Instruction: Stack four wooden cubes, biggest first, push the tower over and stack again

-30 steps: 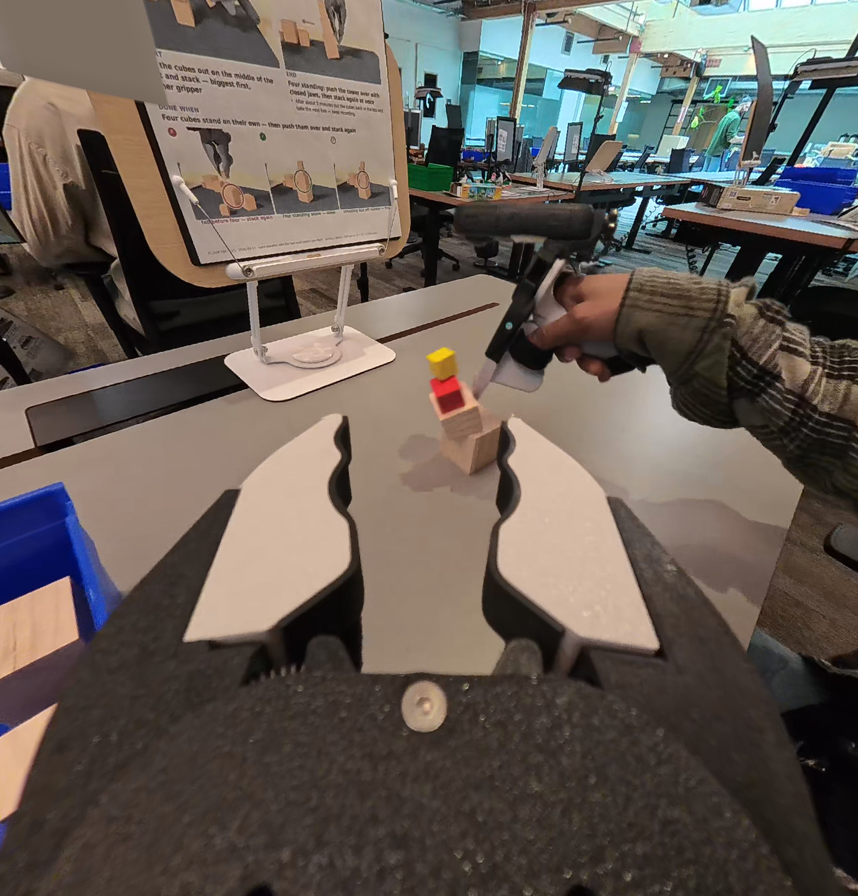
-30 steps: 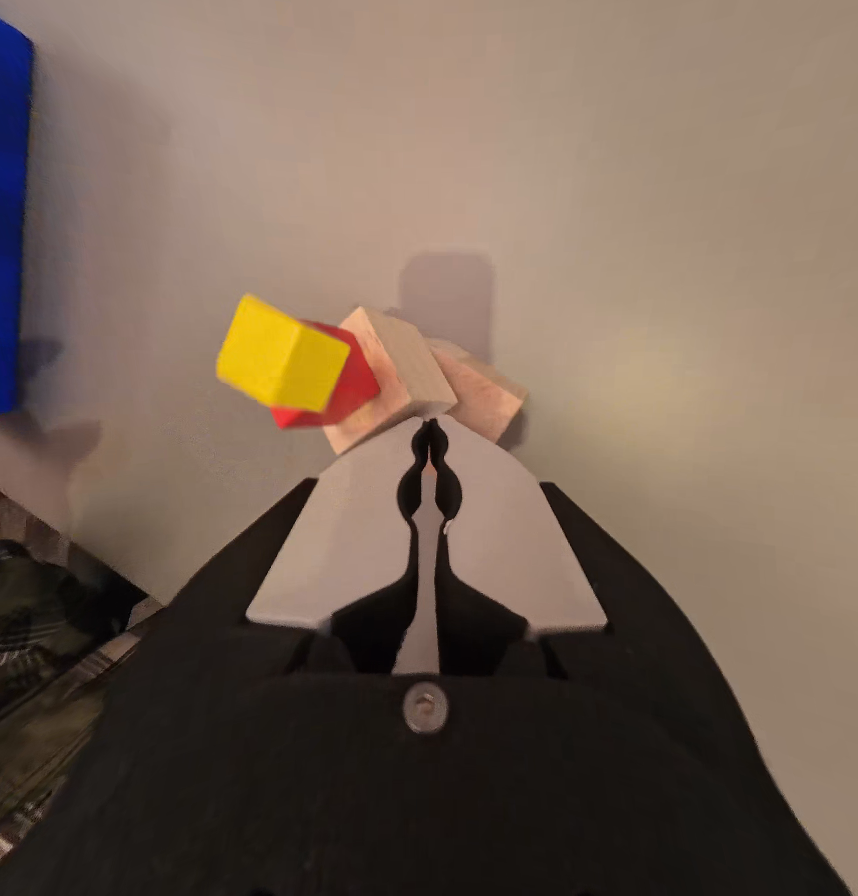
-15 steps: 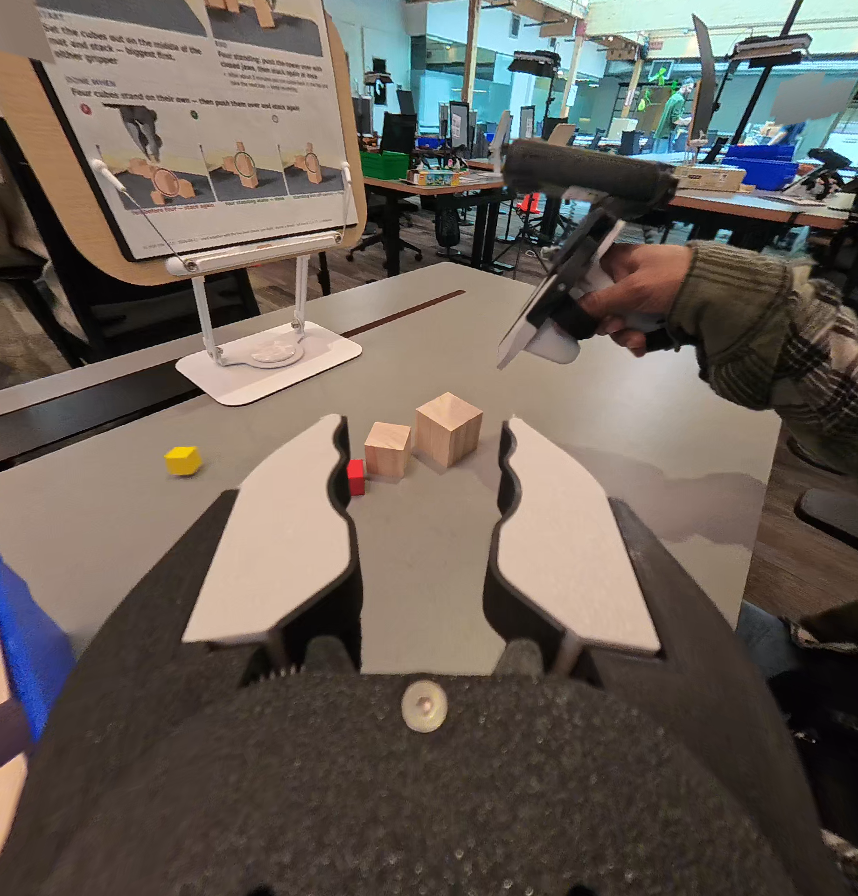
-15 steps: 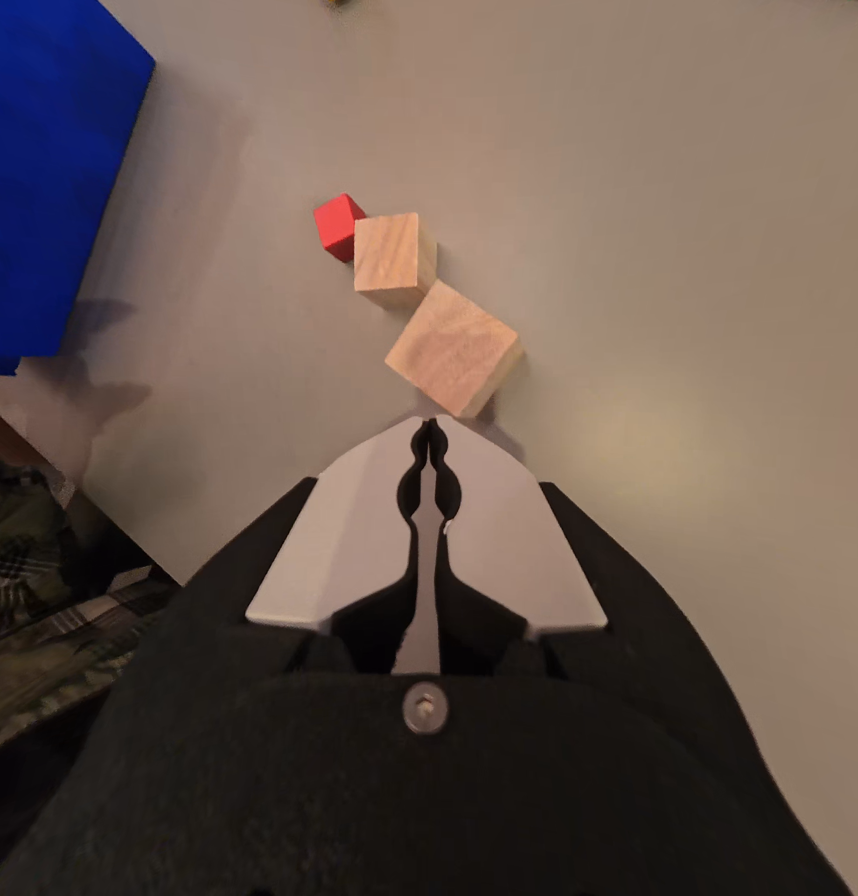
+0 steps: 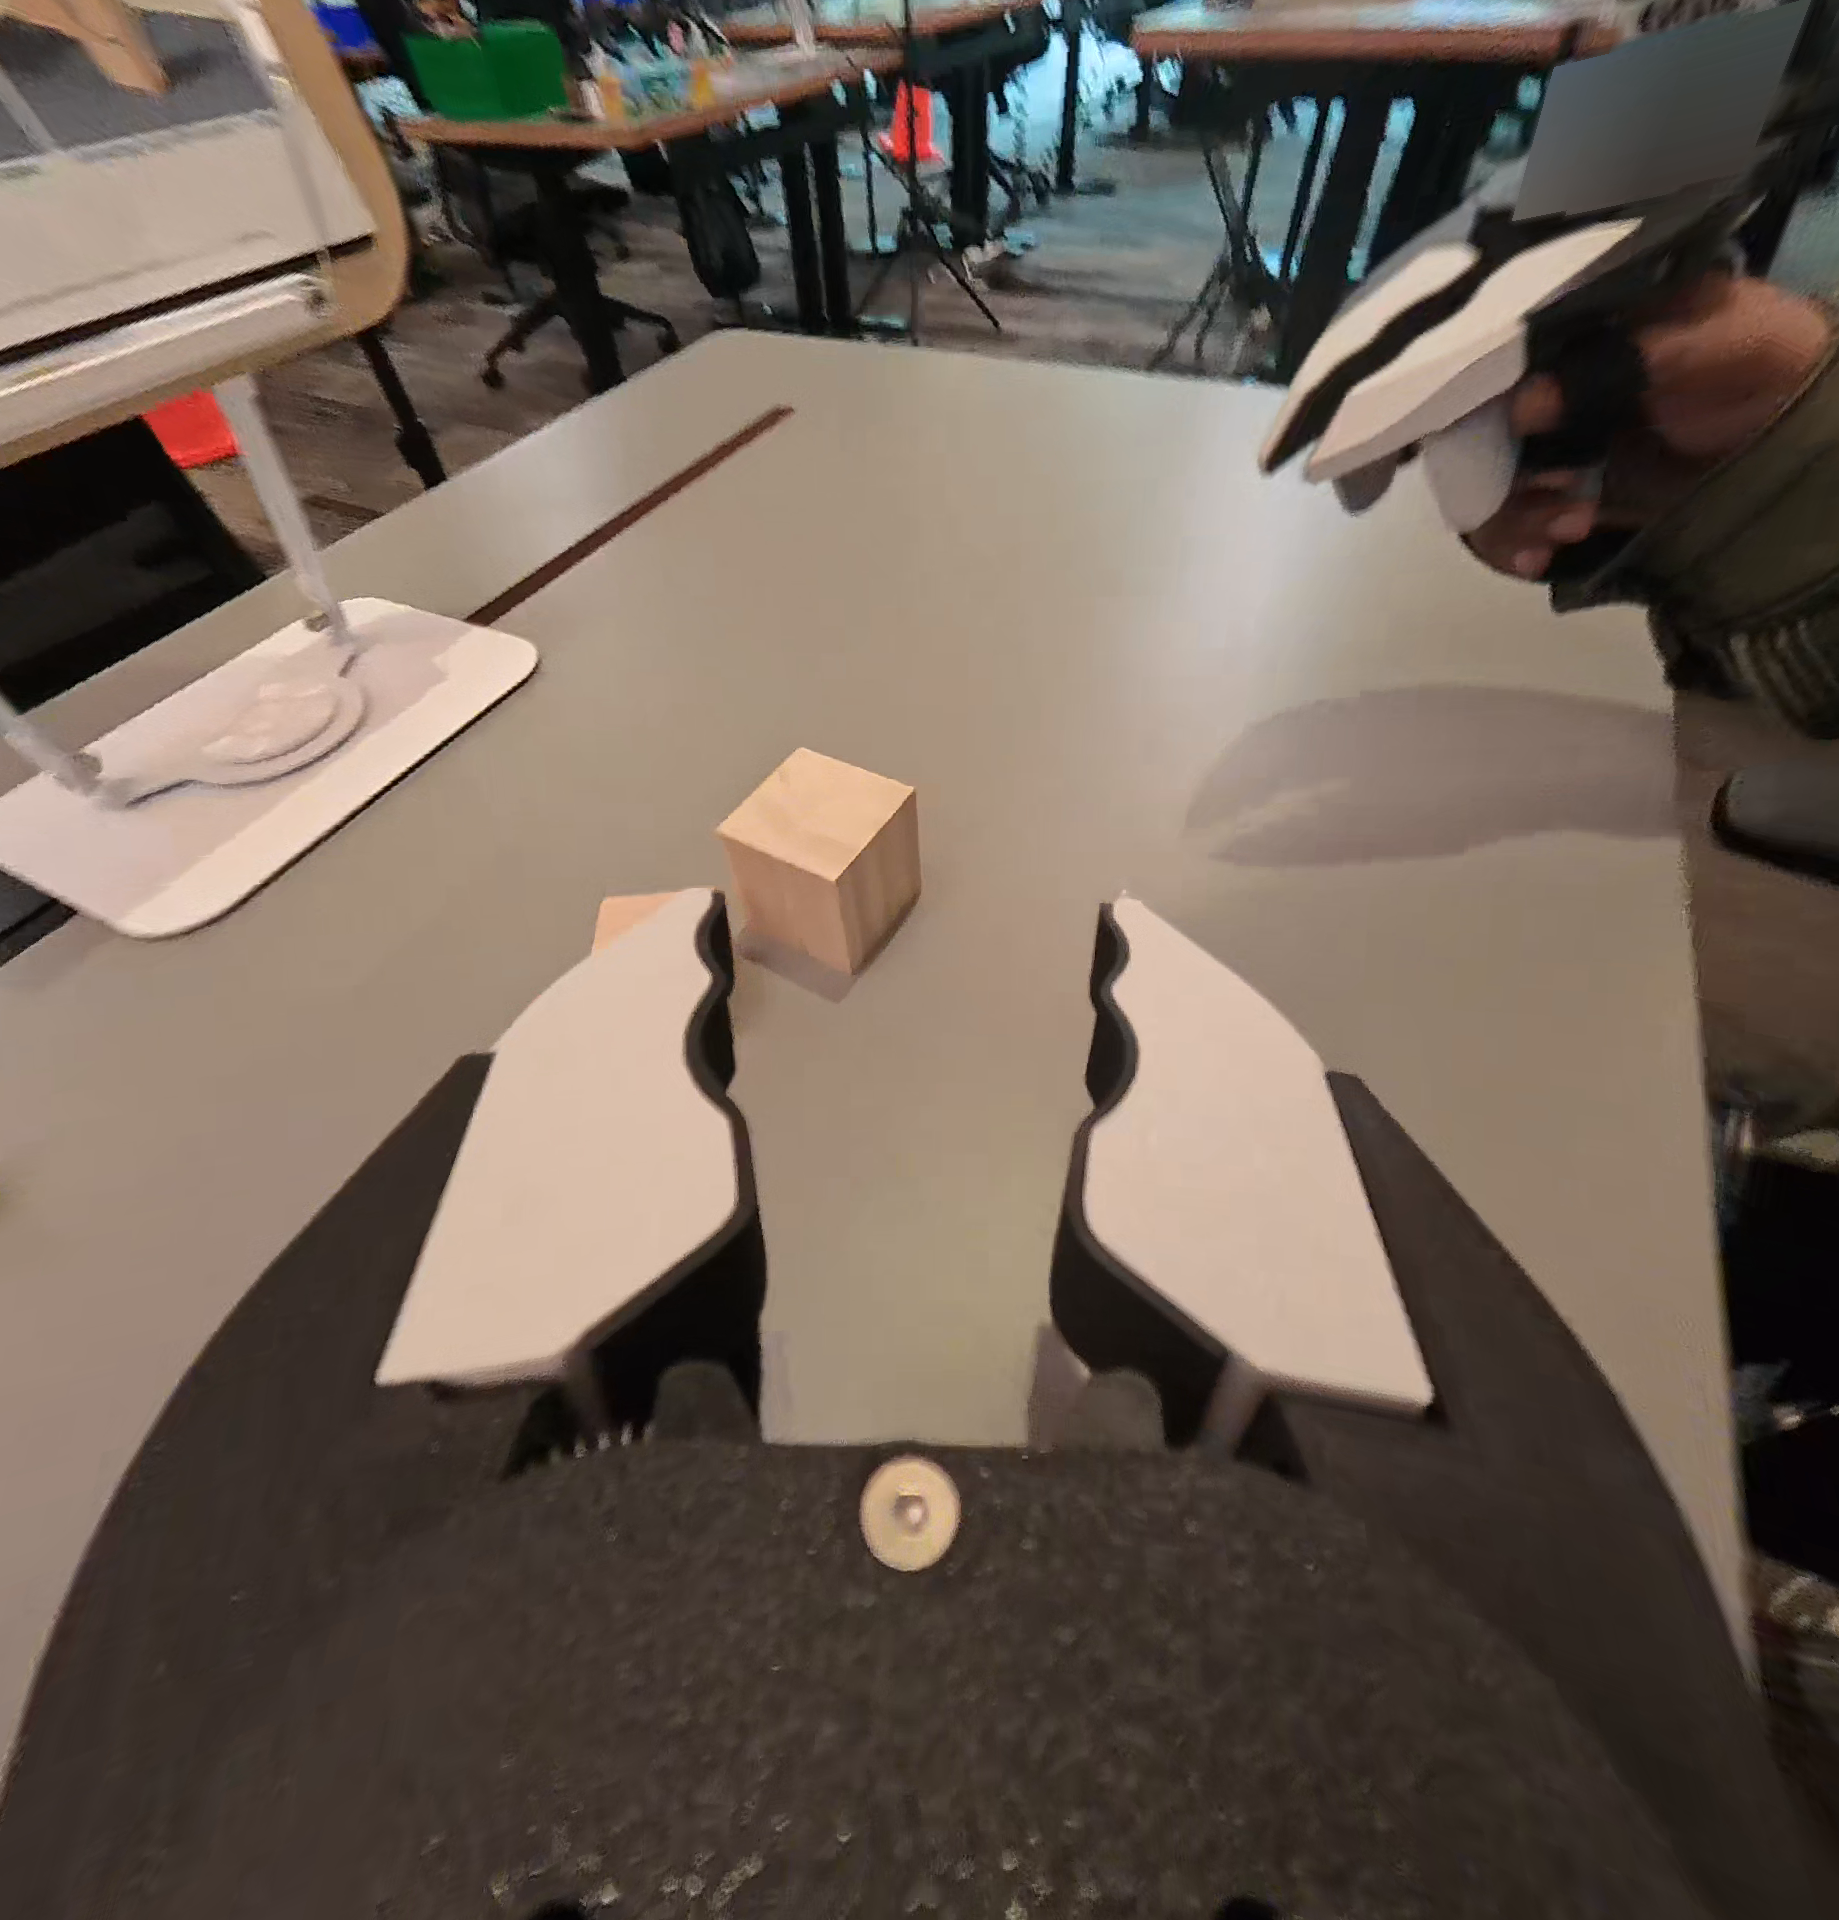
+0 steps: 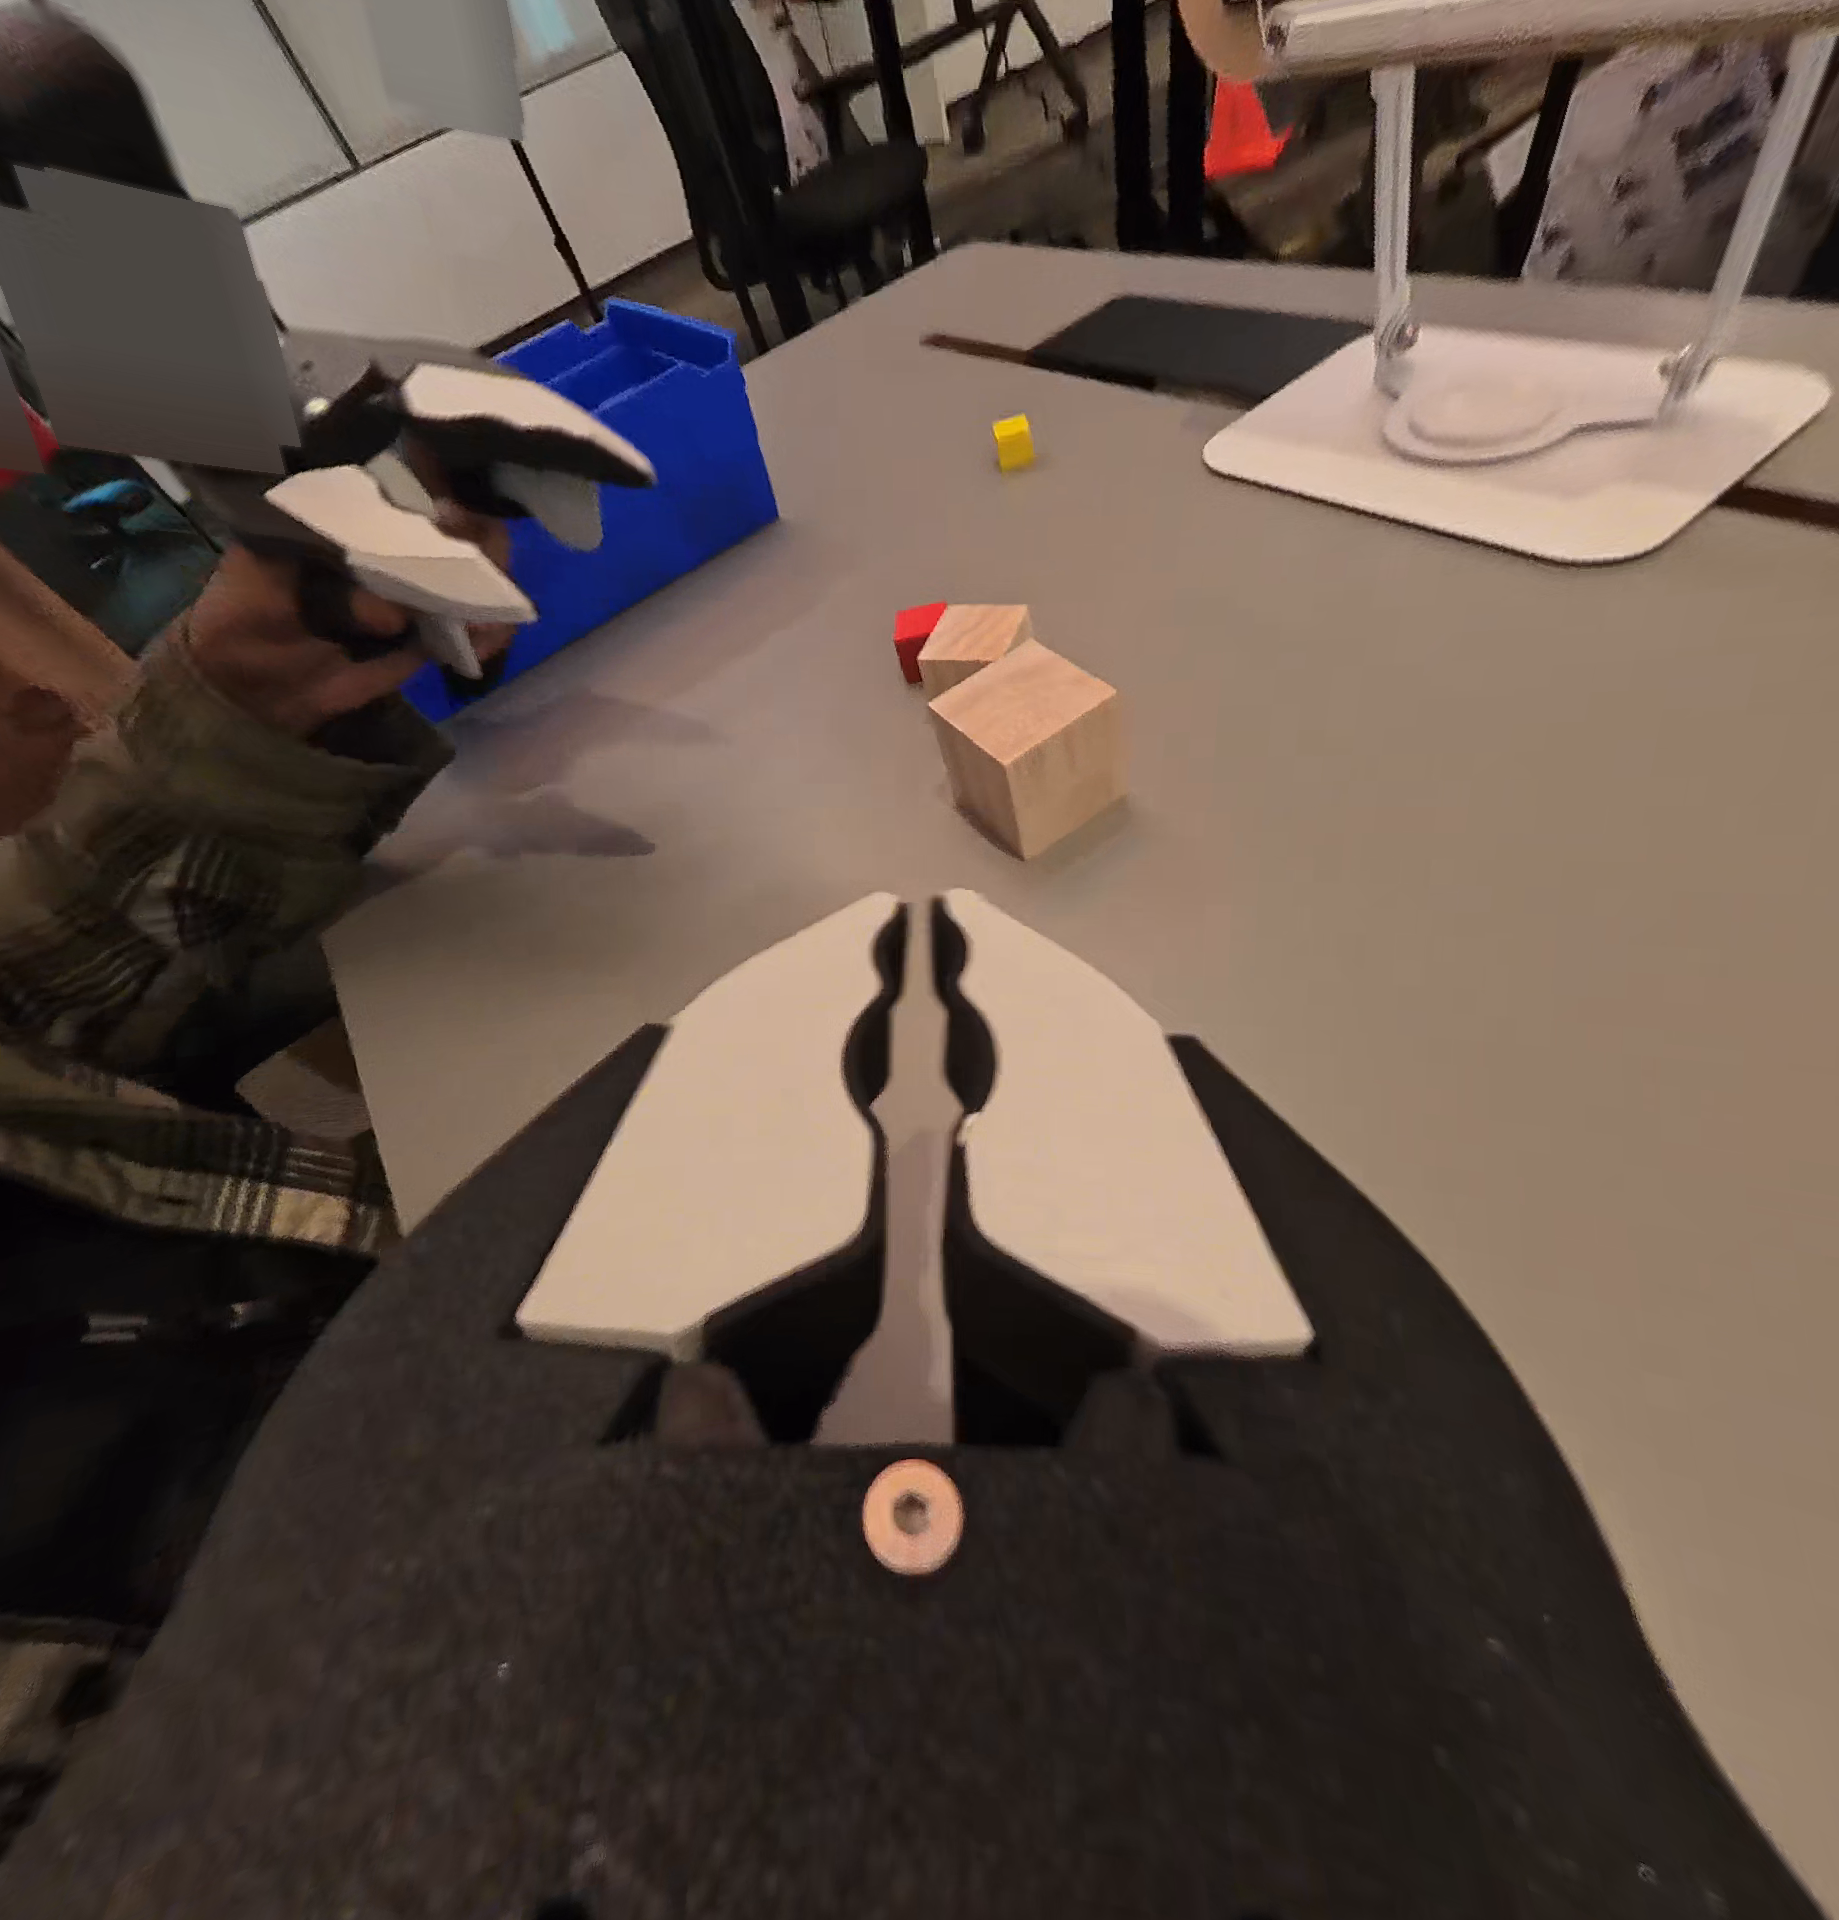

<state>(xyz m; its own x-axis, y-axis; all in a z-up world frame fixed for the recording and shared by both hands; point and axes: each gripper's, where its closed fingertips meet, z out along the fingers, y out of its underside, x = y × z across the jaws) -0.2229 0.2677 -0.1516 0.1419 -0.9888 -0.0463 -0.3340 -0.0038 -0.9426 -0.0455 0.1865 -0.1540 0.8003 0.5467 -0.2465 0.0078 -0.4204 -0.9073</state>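
Judging by how the cubes lie, your tower is down and the restack is not begun: none sits on another. On the table [image 6: 1414,935], the big cube [image 6: 1029,743] stands with the mid cube [image 6: 972,642] touching it and the red cube [image 6: 917,636] against that; the yellow cube [image 6: 1013,442] lies well apart, nearer the blue bin [image 6: 666,457]. Your left gripper [image 5: 910,940] is spread wide and empty, near the big cube. Your right gripper [image 6: 920,904] is almost closed, empty, held above the table.

Both wrist cameras look low across the table [image 5: 998,582] from opposite sides — sharing the largest cube [image 5: 821,873].
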